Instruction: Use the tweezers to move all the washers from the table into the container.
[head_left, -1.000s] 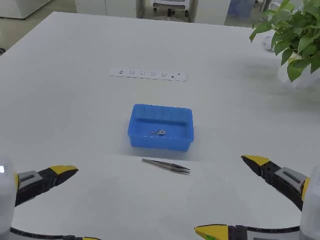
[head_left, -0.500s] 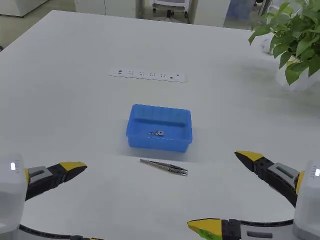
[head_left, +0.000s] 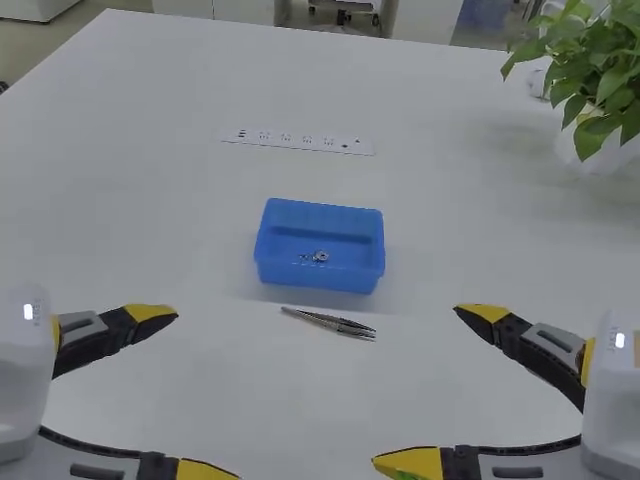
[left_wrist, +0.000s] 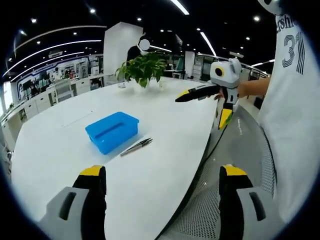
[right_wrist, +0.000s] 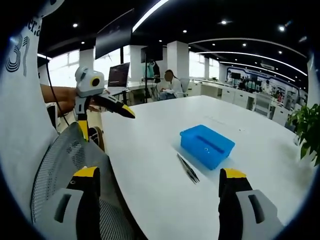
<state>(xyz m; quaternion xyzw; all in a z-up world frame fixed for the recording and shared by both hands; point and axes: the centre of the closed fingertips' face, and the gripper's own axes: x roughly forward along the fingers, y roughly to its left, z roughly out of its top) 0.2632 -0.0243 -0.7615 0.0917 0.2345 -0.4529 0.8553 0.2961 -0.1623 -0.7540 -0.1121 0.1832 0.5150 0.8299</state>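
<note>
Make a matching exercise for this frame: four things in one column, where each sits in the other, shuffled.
Things:
1. tweezers
2. washers
3. power strip
4. plant

Places:
A. inside the container
B. far right of the table
C. just in front of the container
D. beyond the container, lying flat

Pairs: 1-C, 2-A, 3-D, 4-B

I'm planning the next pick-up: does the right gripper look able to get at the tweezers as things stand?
Probably yes. The tweezers lie flat on bare table, apart from the blue container, and the right gripper is open with nothing between them.
</note>
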